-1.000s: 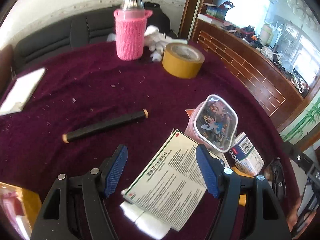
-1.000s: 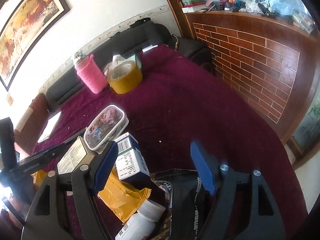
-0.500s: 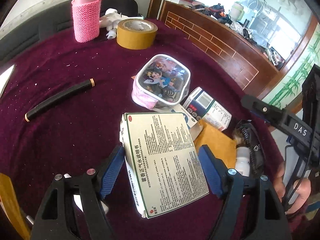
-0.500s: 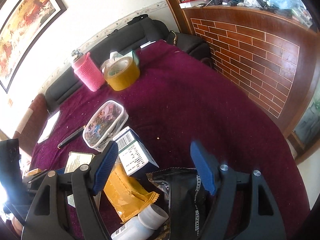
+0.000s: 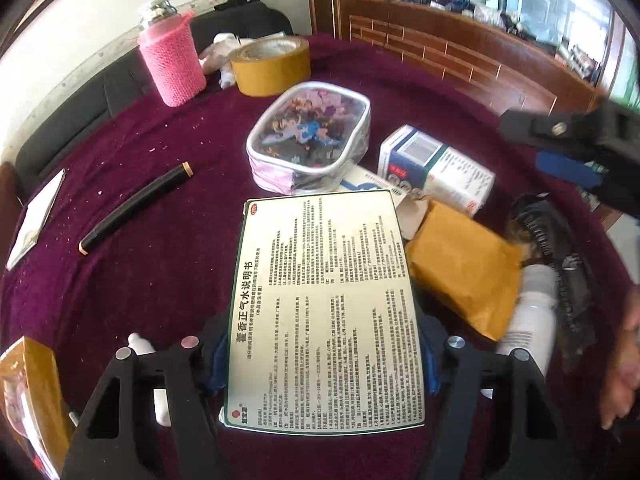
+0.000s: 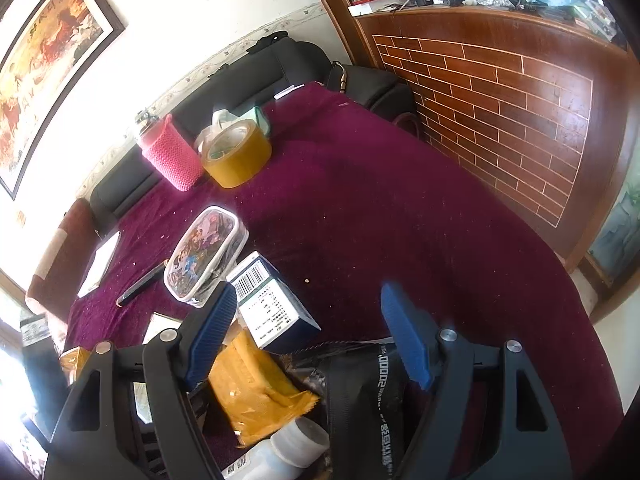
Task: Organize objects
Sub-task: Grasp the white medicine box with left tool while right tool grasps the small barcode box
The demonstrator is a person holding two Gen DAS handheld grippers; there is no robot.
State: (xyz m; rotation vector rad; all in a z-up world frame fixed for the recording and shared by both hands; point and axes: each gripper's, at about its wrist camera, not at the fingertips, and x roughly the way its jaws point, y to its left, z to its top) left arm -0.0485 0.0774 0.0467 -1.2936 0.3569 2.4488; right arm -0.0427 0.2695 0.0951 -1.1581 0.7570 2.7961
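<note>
My left gripper point(image 5: 320, 356) is shut on a flat white medicine box point(image 5: 324, 312) printed with Chinese text and holds it over the purple tablecloth point(image 5: 168, 264). Beyond it lie a cartoon pouch point(image 5: 308, 136), a blue-white box point(image 5: 436, 168), a yellow padded envelope point(image 5: 464, 268), a white bottle point(image 5: 528, 320) and a black bag point(image 5: 560, 248). My right gripper point(image 6: 308, 332) is open and empty above the black bag point(image 6: 360, 396), next to the blue-white box point(image 6: 272, 308) and the envelope point(image 6: 248, 392).
A black pen point(image 5: 136, 208), a pink-sleeved flask point(image 5: 172, 64), a tape roll point(image 5: 272, 64) and a white card point(image 5: 36, 220) lie farther back. A brick-patterned wooden counter point(image 6: 500, 88) borders the table on the right. A dark sofa point(image 6: 248, 76) stands behind.
My left gripper has closed on the medicine box and lifted it, moving toward the pile of objects. The right gripper stays open and has shifted only slightly.
</note>
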